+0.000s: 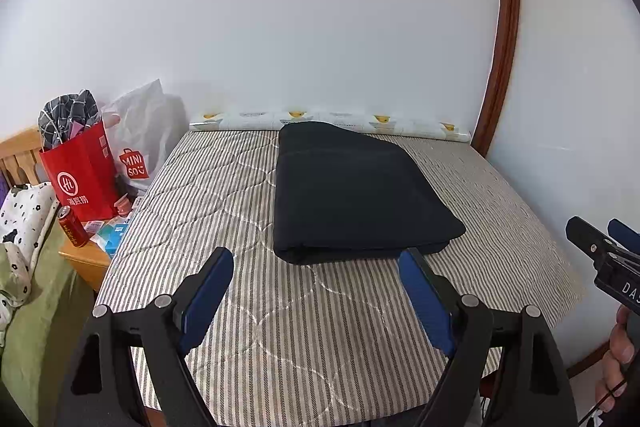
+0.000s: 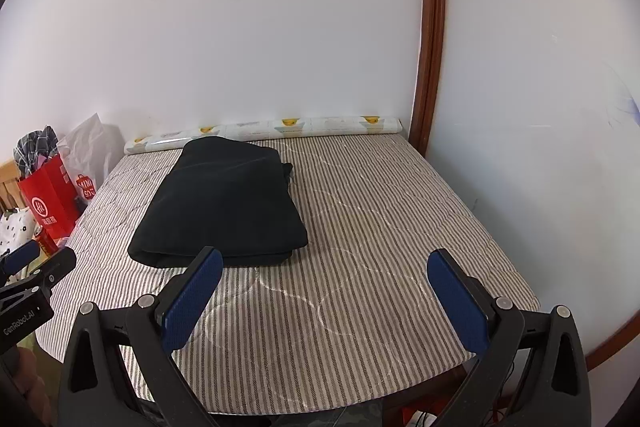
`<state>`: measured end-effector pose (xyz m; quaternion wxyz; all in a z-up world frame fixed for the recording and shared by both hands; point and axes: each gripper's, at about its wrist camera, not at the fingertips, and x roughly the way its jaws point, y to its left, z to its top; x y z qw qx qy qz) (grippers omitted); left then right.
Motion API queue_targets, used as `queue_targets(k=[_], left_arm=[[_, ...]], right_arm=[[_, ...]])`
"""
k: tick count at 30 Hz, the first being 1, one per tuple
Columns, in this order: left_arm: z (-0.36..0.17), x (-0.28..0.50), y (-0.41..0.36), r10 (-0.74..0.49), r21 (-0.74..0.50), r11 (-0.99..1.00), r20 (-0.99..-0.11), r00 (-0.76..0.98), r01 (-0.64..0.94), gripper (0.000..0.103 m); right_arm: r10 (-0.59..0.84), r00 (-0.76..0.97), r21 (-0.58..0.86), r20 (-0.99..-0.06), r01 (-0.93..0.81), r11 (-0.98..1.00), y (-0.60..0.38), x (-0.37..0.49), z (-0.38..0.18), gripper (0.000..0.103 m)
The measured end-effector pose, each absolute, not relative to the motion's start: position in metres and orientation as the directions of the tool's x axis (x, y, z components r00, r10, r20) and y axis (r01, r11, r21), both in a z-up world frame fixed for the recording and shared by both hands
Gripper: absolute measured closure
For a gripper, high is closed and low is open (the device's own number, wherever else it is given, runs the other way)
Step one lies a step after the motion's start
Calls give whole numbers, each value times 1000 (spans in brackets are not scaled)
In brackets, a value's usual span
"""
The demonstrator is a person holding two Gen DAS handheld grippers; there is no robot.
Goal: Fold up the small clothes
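Note:
A folded black garment (image 1: 356,195) lies flat on the striped quilted table cover (image 1: 208,195), its far end near the wall; it also shows in the right wrist view (image 2: 228,203). My left gripper (image 1: 316,259) is open and empty, held above the cover just in front of the garment's near edge. My right gripper (image 2: 324,261) is open and empty, in front of the garment and to its right. Each gripper shows at the edge of the other's view, the right one (image 1: 600,239) and the left one (image 2: 36,259).
A rolled patterned sheet (image 1: 332,121) lies along the wall behind the garment. At the left stand a red paper bag (image 1: 80,179), a white plastic bag (image 1: 140,143) and a red can (image 1: 74,227) on a wooden stand. A brown door frame (image 1: 502,39) rises at the right.

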<state>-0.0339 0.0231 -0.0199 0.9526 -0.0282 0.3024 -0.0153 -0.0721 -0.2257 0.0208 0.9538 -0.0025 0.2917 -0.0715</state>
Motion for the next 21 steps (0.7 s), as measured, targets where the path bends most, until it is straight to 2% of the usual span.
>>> queue_targets(k=[21], left_arm=[[-19,-34,19,-36,-55,998,-574,818,5,19]], right_arm=[[-133,818,-41,-559,133,990,-230,-72,22,2]])
